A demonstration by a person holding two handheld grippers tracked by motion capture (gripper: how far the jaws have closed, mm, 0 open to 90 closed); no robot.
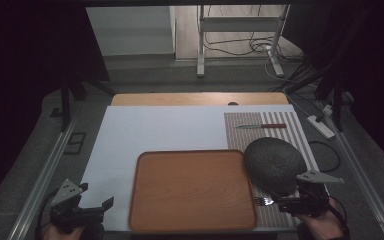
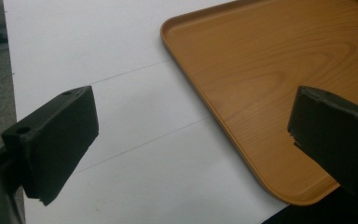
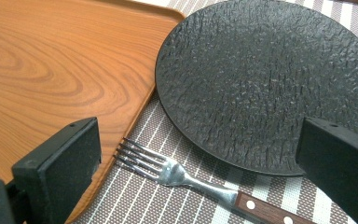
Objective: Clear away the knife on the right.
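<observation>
The right gripper [image 3: 198, 154] has its two black jaws spread wide, with nothing clamped between them. The fork [image 3: 182, 175] lies on the mat in the gap between the jaws; neither pad touches it. Its tines point toward the wooden tray [image 3: 51, 70] and stop just short of the tray's rim, while its wood handle with pale rivets runs back under the gripper. The left gripper [image 2: 191, 135] also stands wide open and holds nothing; one jaw hangs over the white sheet [image 2: 98, 46], the other over the tray's near corner [image 2: 279, 186].

Taking the tray [image 1: 192, 190] as the landmark in the high view:
- The fork [image 1: 263, 201] lies just beside the tray's right edge, near its front corner.
- The dark textured plate [image 1: 275, 162] sits beside the tray's right edge, farther back than the fork, close to the rim or just touching it. In the right gripper view the plate [image 3: 265, 79] lies just beyond the fork, apart from it.
- The striped mat [image 1: 300, 130] extends along the tray's right side beneath the fork and plate.
- A knife [image 1: 261, 126] with a red handle lies on the mat well behind the tray.
- The right gripper [image 1: 285, 202] is at the tray's front right; the left gripper [image 1: 105, 207] is at its front left, over the white sheet [image 1: 155, 130].
</observation>
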